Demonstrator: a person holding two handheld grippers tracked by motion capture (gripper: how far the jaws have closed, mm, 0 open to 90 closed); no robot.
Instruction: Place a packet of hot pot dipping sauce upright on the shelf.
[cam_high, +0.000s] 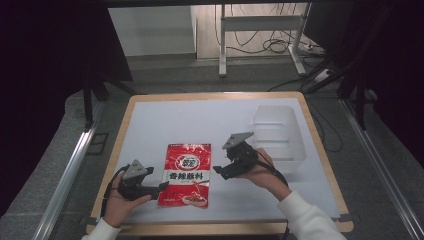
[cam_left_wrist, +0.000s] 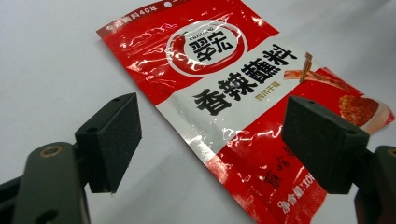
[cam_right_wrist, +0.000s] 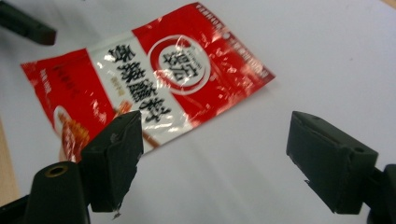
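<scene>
Glossy crinkled plastic sachet (cam_left_wrist: 243, 107), matt white table sheet (cam_high: 200, 120), wooden table edge (cam_high: 120, 130), frosted translucent plastic bin (cam_high: 280, 135)

Our table and what is lying on it

We are looking at a wooden-edged table (cam_high: 127, 117) wearing a white sheet (cam_high: 200, 122); a red seasoning packet (cam_high: 186, 174) is lying flat near its front middle, and a clear plastic container (cam_high: 278, 136) is sitting toward the right edge, well apart from the packet.

Showing red-and-white seasoning packet (cam_high: 186, 174) with black lettering, lying on white table sheet (cam_high: 200, 120); black gripper pads (cam_left_wrist: 112, 140).
</scene>
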